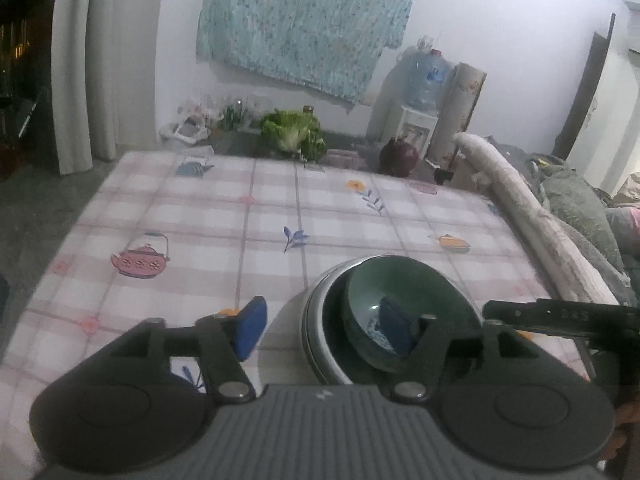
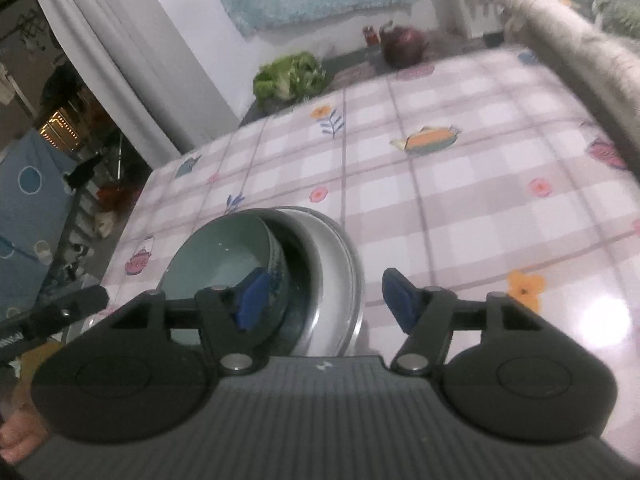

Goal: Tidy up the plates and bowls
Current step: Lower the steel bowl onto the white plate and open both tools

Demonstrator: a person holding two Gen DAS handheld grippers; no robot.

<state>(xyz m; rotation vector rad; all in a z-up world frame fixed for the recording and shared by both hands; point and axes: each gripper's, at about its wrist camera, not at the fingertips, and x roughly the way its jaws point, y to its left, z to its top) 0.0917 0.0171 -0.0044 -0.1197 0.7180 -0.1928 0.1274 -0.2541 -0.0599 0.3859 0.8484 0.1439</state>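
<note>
A green bowl sits tilted inside a stack of white and grey plates on the checked tablecloth. My left gripper is open, its right pad inside the bowl and its left pad outside the stack. In the right wrist view the same green bowl leans in the plate stack. My right gripper is open, its left pad inside the bowl and its right pad outside the plates' rim.
The table has a plaid cloth with teapot prints. A lettuce and a dark red pot stand beyond the far edge. A rolled blanket lines the right side. A curtain hangs at left.
</note>
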